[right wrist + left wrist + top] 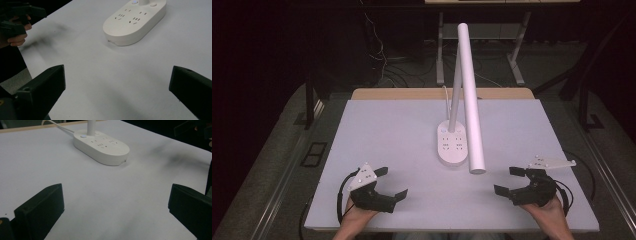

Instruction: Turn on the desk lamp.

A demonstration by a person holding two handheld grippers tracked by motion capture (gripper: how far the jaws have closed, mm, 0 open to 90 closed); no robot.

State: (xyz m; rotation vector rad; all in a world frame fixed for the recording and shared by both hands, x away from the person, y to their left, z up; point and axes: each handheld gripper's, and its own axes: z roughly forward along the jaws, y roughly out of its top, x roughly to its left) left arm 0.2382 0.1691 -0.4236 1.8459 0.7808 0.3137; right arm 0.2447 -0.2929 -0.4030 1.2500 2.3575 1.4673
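Both grippers idle, fingers spread wide, grasping nothing. Lamp base (451, 144) sits ahead of and between the left gripper (393, 183) and right gripper (507, 180), well apart from both. Best approach: close in from both sides, pinch the low oval base. Smooth white plastic, sockets on top, probably slippery; matte worktop (382, 130).

White desk lamp (462, 100) mid-table (387, 130); L gripper (390, 184) & R gripper (508, 180) wide apart, near edge
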